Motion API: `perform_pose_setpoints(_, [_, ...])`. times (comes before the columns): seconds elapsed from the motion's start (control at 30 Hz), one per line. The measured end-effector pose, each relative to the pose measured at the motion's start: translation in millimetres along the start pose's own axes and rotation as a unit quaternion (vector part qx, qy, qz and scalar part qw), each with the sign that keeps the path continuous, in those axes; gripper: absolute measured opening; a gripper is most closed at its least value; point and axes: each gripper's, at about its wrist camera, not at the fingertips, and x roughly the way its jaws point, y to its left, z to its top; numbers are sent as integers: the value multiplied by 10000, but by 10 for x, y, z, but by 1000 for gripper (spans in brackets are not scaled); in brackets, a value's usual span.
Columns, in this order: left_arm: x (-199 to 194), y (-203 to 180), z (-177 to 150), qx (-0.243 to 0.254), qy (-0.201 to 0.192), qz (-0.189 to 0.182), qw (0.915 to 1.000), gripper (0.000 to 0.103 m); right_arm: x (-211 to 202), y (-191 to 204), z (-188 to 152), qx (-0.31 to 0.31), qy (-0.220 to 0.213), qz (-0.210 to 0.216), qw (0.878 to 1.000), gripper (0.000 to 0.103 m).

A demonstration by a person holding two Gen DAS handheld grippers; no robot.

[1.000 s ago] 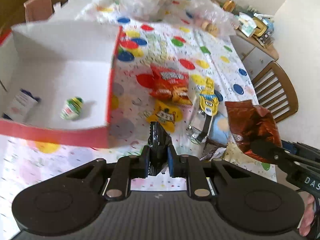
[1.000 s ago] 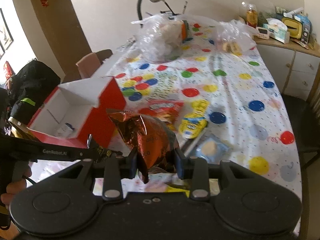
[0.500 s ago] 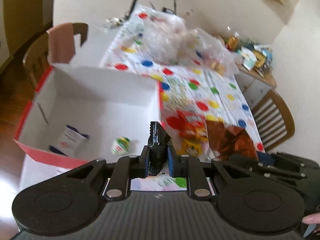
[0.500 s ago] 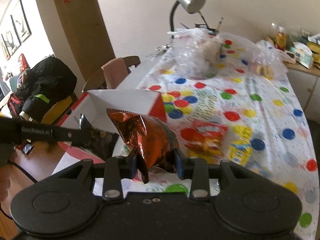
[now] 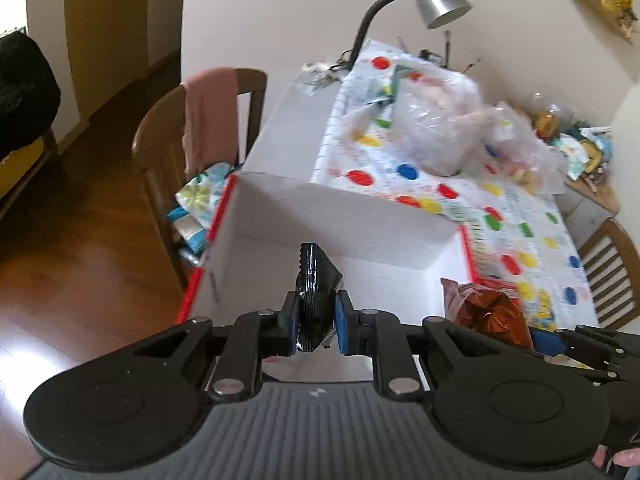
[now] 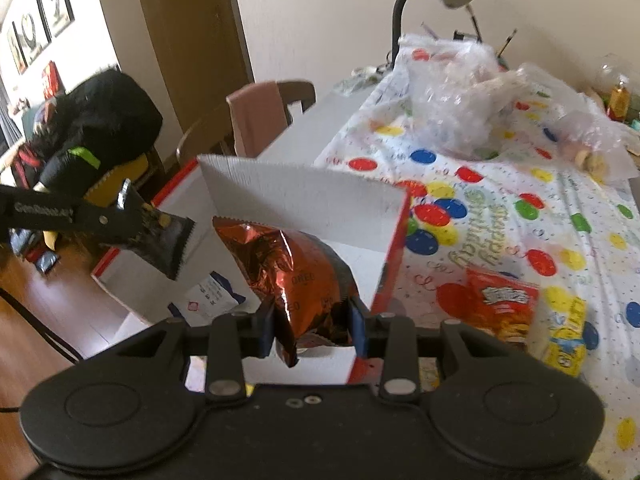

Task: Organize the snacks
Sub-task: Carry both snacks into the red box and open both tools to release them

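Between closed jaws: foil snack bag point(image 6: 308, 280).

The left claw point(image 5: 316, 322) is squeezed tight on a black packet point(image 5: 314, 292). The right claw point(image 6: 312, 326) is squeezed tight on a shiny brown bag point(image 6: 288, 268). Both are held up, side by side.

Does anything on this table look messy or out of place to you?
Two snack packets, a red one and a yellow one, lie loose on the spotted tablecloth beside the red-and-white box. The copper foil bag in the right gripper is crumpled. Nothing looks spilled.
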Motion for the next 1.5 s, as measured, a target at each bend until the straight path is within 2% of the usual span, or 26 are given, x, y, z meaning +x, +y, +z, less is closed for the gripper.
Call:
perform_pose_setpoints(0.17, [212,185,50,51,85,41,9999,17,283,186,68,-322,46,-111,9994,33])
perform_pose_setpoints(0.2, [261,203,51,75,111,27,9999,17,336,223,79,-386,83,-113,9992,31])
perform_pose_setpoints(0.23, [298,217,47,75,142,45,9999,17,402,260,84,-429,164,-107,9989,19])
perform_pose_setpoints(0.27, [348,227,45,92,192,65,9998,17,454,277,90,-438,236,-88,9987,14])
perform_pose_setpoints(0.33, [417,252,18,122,281,27,9995,17,530,308,79,-438,342,-92,9984,15])
perform_pose_setpoints(0.53, [612,260,-119,250,611,-8,9978,18,602,295,-19,-444,552,-46,9975,24])
perform_pose_setpoints(0.77, [732,252,-257,341,844,71,9958,19,487,246,-93,-241,522,66,9983,29])
perform_pose_setpoints(1.0, [652,227,-287,372,806,114,9960,21,309,255,-129,-116,367,164,9991,39])
perform_pose_setpoints(1.07, [615,237,-292,313,792,109,9963,30,240,253,-135,-74,309,188,9993,41])
perform_pose_setpoints(1.1, [584,241,-293,280,764,122,9966,31,199,257,-139,-60,278,199,9994,42])
perform_pose_setpoints(1.37, [240,111,-310,405,435,-49,9982,32,-168,214,-149,9,-54,196,9998,50])
perform_pose_setpoints(1.4, [187,64,-311,448,375,-88,9983,35,-226,195,-147,39,-110,197,9997,52])
perform_pose_setpoints(1.47, [84,-32,-318,518,227,-147,9983,53,-324,155,-154,89,-207,197,9996,55])
perform_pose_setpoints(1.5, [29,-77,-324,558,135,-180,9982,57,-380,132,-164,111,-262,204,9994,58])
